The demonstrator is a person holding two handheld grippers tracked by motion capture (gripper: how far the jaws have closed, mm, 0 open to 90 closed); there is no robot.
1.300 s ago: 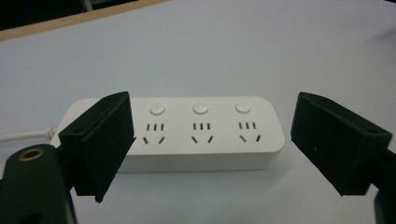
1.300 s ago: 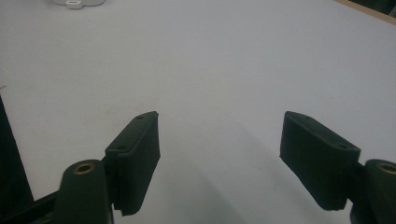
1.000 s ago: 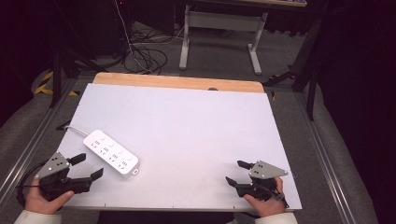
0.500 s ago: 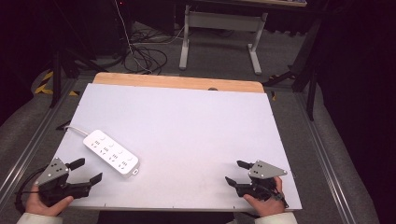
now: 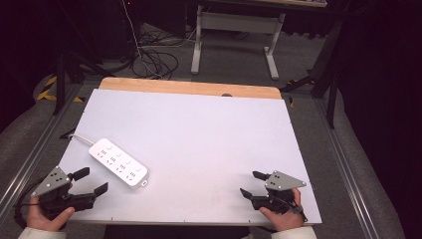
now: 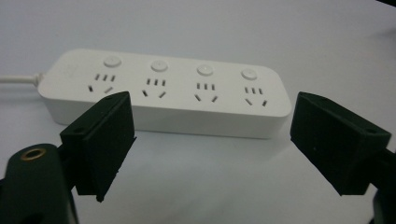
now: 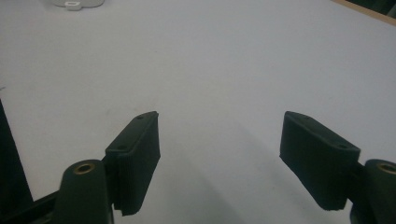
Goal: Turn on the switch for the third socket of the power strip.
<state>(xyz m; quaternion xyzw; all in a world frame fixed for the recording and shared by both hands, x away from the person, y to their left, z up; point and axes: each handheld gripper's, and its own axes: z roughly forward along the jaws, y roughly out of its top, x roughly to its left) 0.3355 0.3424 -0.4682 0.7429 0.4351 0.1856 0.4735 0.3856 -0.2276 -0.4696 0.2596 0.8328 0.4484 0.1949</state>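
White plastic four-socket power strip (image 5: 118, 163) lies flat on the white rectangular tabletop (image 5: 199, 129), at about 8 o'clock from the table's centre, long axis running from 10 to 4 o'clock, white cord (image 5: 78, 138) leaving its far-left end toward the 9 o'clock edge. In the left gripper view the strip (image 6: 163, 91) sits socket-face up just beyond the jaws, four round buttons and four socket groups counted, nothing plugged in; lying flat like that it offers its long sides for a grasp. Left black two-jaw gripper (image 5: 90, 180) rests at 7 o'clock near the table's front-left corner, just short of the strip and not touching it, jaws spread wide and empty, aimed at the strip's long side (image 6: 210, 135); probably lined up so the jaws can close across the strip's width. Right black two-jaw gripper (image 5: 253, 183) sits at 5 o'clock near the front edge, well apart from the strip, jaws also spread and holding nothing (image 7: 219, 154), likely parked out of the way. One strip, one cord, two grippers, two hands. Bare wooden strip (image 5: 189, 88) along the table's 12 o'clock edge; cables on the floor (image 5: 154, 55) beyond.
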